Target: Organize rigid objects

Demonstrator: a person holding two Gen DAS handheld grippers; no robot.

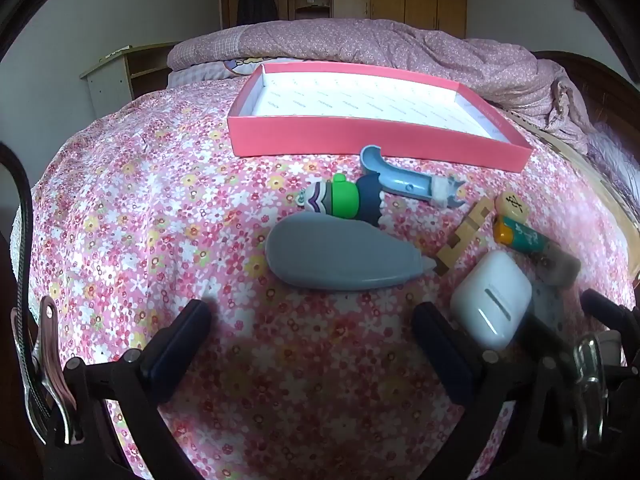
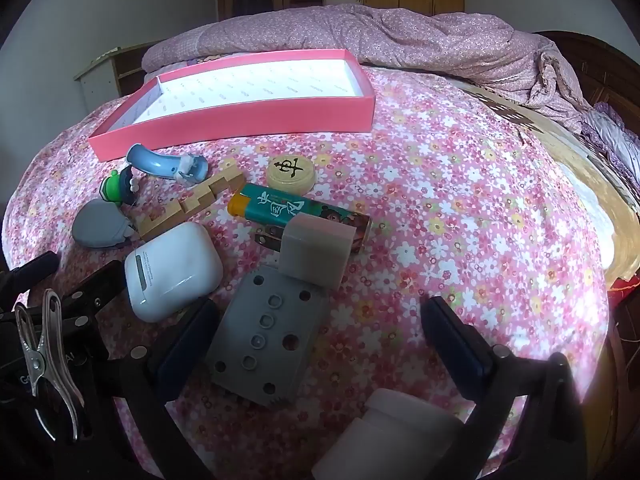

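Small rigid objects lie on a pink floral bedspread in front of an empty pink box (image 1: pixel 372 136) (image 2: pixel 240 120). My left gripper (image 1: pixel 312 332) is open above bare cloth, just short of a grey teardrop-shaped case (image 1: pixel 340 252) (image 2: pixel 100 228). Beyond lie a green toy figure (image 1: pixel 340 200) and a blue curved tool (image 1: pixel 404 180) (image 2: pixel 160 164). A white earbud case (image 1: pixel 492 300) (image 2: pixel 172 272) sits by its right finger. My right gripper (image 2: pixel 320 332) is open over a grey perforated plate (image 2: pixel 264 340). Farther off are a grey block (image 2: pixel 316 252), a teal lighter (image 2: pixel 296 212), a round chess piece (image 2: pixel 290 172) and a wooden puzzle piece (image 2: pixel 192 204).
A white bottle (image 2: pixel 396 436) stands close under the right gripper. A rumpled purple quilt (image 2: pixel 380 36) lies behind the box. The bed's right edge shows a yellowish mat (image 2: pixel 600 200). A nightstand (image 1: pixel 116 76) stands at the left, wardrobes at the back.
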